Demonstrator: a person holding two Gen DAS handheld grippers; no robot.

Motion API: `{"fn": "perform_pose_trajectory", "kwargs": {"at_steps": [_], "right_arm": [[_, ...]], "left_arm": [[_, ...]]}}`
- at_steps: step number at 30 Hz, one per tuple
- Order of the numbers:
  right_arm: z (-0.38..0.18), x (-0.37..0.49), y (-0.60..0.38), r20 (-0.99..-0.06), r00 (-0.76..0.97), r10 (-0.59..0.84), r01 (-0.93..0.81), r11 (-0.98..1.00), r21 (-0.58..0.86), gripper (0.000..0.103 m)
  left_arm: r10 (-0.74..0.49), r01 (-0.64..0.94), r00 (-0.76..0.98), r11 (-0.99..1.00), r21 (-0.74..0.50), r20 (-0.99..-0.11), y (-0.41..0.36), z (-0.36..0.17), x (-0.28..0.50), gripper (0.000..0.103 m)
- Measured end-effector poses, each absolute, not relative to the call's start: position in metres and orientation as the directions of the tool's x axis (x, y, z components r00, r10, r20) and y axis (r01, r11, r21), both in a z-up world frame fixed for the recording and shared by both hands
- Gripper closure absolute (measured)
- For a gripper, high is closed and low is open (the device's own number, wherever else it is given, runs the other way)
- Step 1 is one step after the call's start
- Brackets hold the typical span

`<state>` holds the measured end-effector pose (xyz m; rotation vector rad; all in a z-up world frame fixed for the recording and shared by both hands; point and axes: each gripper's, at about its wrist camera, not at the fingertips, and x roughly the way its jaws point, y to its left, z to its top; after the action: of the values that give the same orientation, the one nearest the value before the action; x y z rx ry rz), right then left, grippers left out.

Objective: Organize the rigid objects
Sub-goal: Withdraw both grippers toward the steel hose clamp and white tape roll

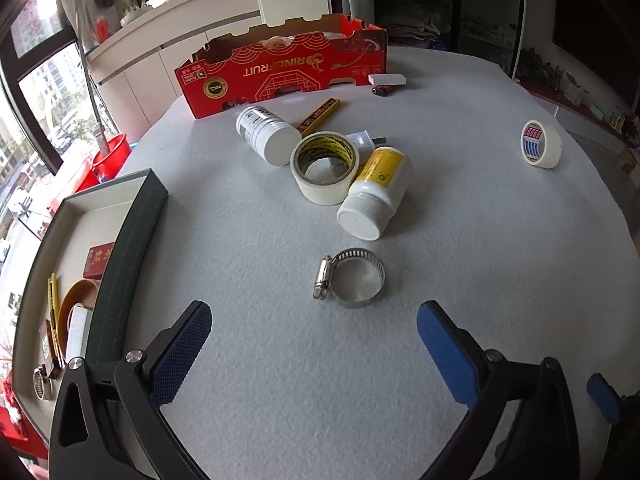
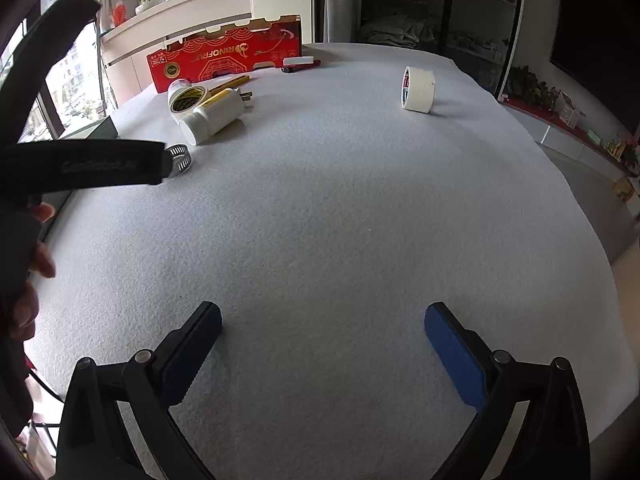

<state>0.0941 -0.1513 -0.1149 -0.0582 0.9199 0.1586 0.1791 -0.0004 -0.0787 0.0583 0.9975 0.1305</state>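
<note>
Left gripper (image 1: 314, 354) hangs with its jaws spread wide and nothing between them, low over the grey felt tabletop (image 1: 460, 280), and the hose clamp (image 1: 350, 278) lies just ahead of the blue pads (image 1: 446, 358), a little right of the midline between them and not touching either. To take it well, I judge the gripper should come forward and down until the pads straddle the steel band, then close across the ring's width rather than on the screw housing at its left side, since a thin band on felt may skid or tip if it is pinched off-centre. At the tabletop's left edge sits the dark open box (image 1: 132, 232), already holding a red packet, a yellow cutter, another clamp and other small things, and it looks like the likely destination. Beyond the clamp, toward the far edge, a yellow-labelled white bottle (image 1: 374, 196) lies on its side touching a masking tape roll (image 1: 324, 166), with a second white bottle (image 1: 266, 134) against that roll and a red cardboard fruit box (image 1: 280, 72) behind. Well apart toward the right edge, another tape roll (image 1: 540, 144) stands on its rim. Right gripper (image 2: 322, 350) is likewise wide and empty over bare felt, far from every object.
</note>
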Motion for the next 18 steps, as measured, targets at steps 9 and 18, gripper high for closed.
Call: {"fn": "perform_pose_trajectory", "kwargs": {"at_steps": [9, 18], "right_arm": [[-0.114, 0.189, -0.182, -0.839, 0.540, 0.073, -0.092, 0.995, 0.027, 0.001], [-0.112, 0.311, -0.207, -0.843, 0.537, -0.020, 0.060, 0.998, 0.014, 0.001]], "left_arm": [[0.116, -0.117, 0.531, 0.991, 0.062, -0.839, 0.000, -0.102, 0.208, 0.000], [0.088, -0.161, 0.560, 0.987, -0.004, -0.823, 0.001, -0.107, 0.212, 0.000]]}}
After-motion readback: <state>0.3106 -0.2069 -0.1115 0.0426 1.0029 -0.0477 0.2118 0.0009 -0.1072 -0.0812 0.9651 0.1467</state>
